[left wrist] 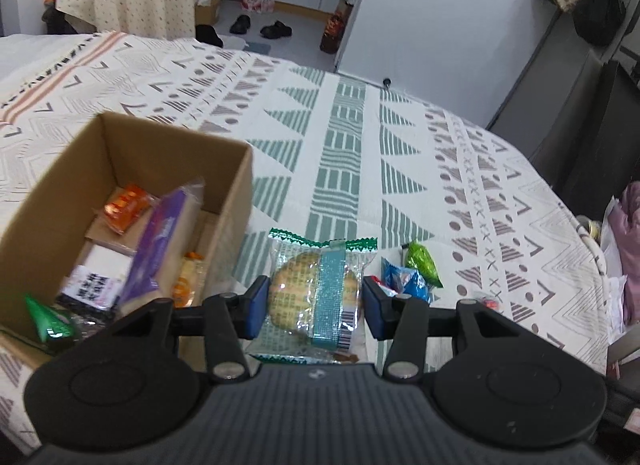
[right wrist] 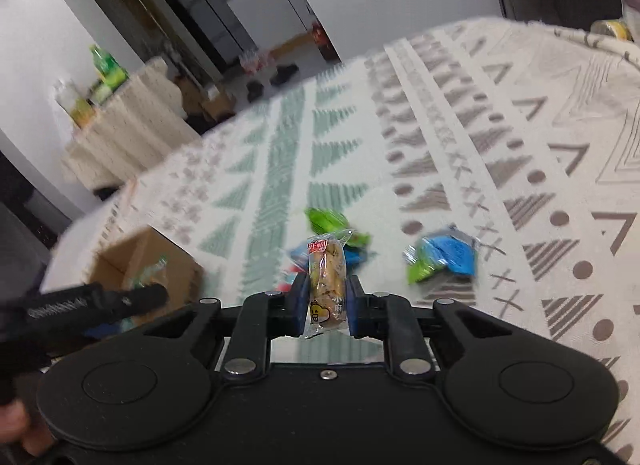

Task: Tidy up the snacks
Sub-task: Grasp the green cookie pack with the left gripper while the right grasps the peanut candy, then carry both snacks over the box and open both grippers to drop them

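My left gripper (left wrist: 314, 301) is shut on a round cookie in a clear wrapper with a teal band (left wrist: 316, 293), held above the patterned cloth just right of an open cardboard box (left wrist: 224, 189). Inside the box lie a purple packet (left wrist: 160, 241), an orange packet (left wrist: 126, 205) and other snacks. My right gripper (right wrist: 327, 307) is shut on a slim clear-wrapped snack bar (right wrist: 326, 285), lifted over the table. Below it lie green snack packets (right wrist: 328, 223) and a blue packet (right wrist: 450, 255). The box (right wrist: 148, 261) shows at the left of the right wrist view.
Blue (left wrist: 404, 279) and green (left wrist: 422, 263) packets lie on the cloth (left wrist: 352, 137) right of the left gripper. The other gripper's black handle (right wrist: 92, 303) crosses the lower left of the right wrist view. The table's far edge drops to a floor with shoes (left wrist: 258, 25).
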Motion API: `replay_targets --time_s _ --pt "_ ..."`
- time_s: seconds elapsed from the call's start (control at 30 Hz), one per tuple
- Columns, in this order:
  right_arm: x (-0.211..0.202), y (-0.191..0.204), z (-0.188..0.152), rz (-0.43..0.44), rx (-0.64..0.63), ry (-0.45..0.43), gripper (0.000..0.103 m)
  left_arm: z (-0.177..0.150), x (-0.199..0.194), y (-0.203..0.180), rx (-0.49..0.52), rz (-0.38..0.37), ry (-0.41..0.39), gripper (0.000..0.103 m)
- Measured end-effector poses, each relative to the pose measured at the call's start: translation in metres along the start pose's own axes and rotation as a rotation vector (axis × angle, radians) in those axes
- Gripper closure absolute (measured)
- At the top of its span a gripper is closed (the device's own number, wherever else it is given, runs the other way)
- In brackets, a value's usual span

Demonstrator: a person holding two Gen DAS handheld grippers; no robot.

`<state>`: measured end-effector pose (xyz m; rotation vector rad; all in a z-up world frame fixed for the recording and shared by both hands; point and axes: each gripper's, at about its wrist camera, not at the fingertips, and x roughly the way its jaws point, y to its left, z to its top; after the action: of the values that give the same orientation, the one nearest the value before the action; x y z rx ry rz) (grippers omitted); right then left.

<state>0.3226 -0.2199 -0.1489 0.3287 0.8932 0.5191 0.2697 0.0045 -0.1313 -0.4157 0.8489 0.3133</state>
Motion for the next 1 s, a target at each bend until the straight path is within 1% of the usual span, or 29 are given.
replay_targets --time_s 0.07,0.17,0.33,0.4,0.67,1.0 --pt "-0.011 0.008 0.0 0.024 0.001 -0.034 0.084 0.002 -0.009 0.004 -0.006 0.006 -0.015 0.055" --pt "-0.021 0.02 0.0 0.062 -0.001 -0.061 0.084 0.004 -0.024 0.01 -0.012 0.015 -0.038 0.055" --pt "-0.03 0.038 -0.008 0.12 0.019 -0.088 0.084 0.006 -0.046 0.021 -0.021 0.028 -0.075 0.055" --pt "-0.032 0.048 -0.014 0.14 0.006 -0.094 0.084 0.008 -0.055 0.026 -0.024 0.035 -0.086 0.055" --pt "-0.034 0.088 -0.026 0.209 -0.051 -0.1 0.084 0.012 -0.079 0.055 -0.056 0.078 -0.121 0.055" --pt "-0.026 0.113 -0.033 0.25 -0.067 -0.086 0.084 0.021 -0.096 0.089 -0.087 0.111 -0.15 0.055"
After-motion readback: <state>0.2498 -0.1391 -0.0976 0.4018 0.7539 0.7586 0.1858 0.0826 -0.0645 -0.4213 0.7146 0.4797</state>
